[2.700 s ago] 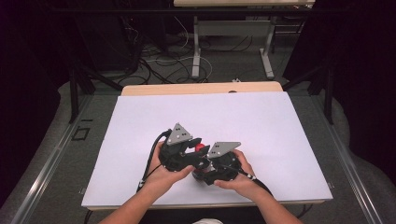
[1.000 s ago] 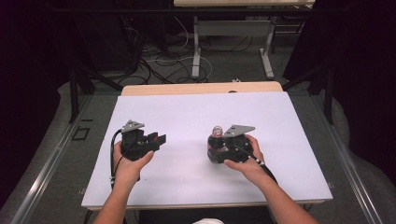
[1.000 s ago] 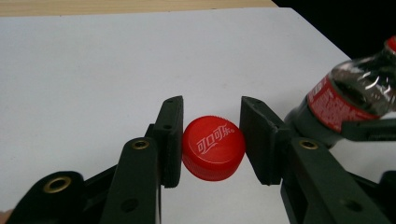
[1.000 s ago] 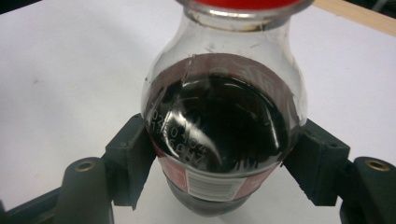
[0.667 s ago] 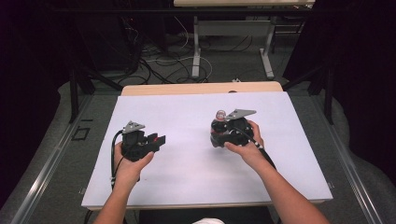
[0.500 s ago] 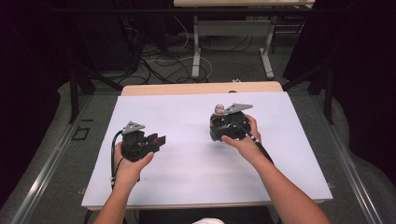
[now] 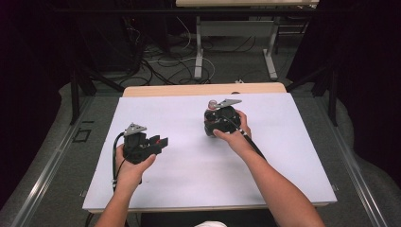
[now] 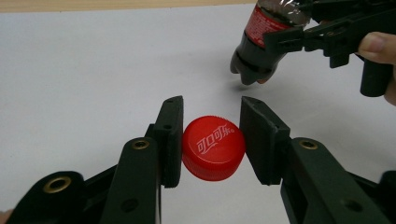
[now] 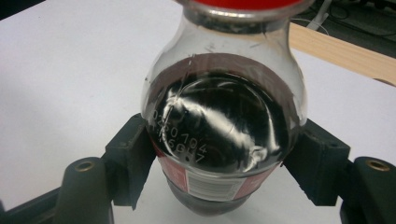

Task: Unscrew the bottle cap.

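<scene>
cap (image 8: 213, 148): glossy red plastic | bottle (image 9: 224, 121): clear shiny plastic | table (image 7: 189, 170): matt white

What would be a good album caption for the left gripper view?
Left gripper clamps a red bottle cap while the cola bottle hangs in the right gripper.

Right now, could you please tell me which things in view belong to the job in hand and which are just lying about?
In the job:
- red cap, gripped in the left tongs
- cola bottle, gripped in the right tongs, its base off the white table

Lying about:
- cables on the floor beyond the table
- second table's legs
</scene>
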`<move>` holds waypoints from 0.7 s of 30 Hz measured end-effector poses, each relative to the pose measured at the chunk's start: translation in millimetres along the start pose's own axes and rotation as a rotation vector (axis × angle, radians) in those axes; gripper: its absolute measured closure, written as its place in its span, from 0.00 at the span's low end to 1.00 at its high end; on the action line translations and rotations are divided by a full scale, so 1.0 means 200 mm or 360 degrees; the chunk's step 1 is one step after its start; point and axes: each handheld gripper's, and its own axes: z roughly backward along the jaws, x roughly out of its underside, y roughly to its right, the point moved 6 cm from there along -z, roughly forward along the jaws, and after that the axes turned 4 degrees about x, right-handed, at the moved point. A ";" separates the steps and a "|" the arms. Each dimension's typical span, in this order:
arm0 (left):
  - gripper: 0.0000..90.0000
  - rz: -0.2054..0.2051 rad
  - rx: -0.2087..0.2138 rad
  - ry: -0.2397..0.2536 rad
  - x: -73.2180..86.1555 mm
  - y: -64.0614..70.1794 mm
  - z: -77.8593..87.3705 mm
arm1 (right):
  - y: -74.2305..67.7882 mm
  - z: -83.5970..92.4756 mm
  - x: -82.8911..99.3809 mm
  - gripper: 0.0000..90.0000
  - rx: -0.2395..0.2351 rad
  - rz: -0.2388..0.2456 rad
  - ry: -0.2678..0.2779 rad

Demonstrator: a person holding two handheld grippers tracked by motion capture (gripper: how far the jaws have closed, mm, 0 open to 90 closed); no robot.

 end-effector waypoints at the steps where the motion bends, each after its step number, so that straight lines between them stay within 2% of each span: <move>1: 0.68 0.0008 -0.0002 0.0001 0.00 0.00 0.00 | -0.01 -0.01 0.00 0.33 -0.0007 -0.0008 0.0004; 5: 0.68 0.0009 -0.0001 -0.0004 0.01 0.00 0.00 | -0.02 -0.05 0.02 0.33 0.0006 0.0015 -0.0022; 12: 0.68 0.0010 -0.0006 -0.0006 0.01 -0.01 0.00 | -0.04 -0.09 0.05 0.33 -0.0022 0.0014 -0.0028; 20: 0.68 0.0015 -0.0008 -0.0015 0.02 -0.01 0.00 | -0.07 -0.13 0.07 0.33 -0.0034 0.0008 -0.0021; 21: 0.68 0.0021 -0.0009 -0.0015 0.02 -0.01 0.00 | -0.07 -0.13 0.08 0.33 -0.0031 0.0026 -0.0009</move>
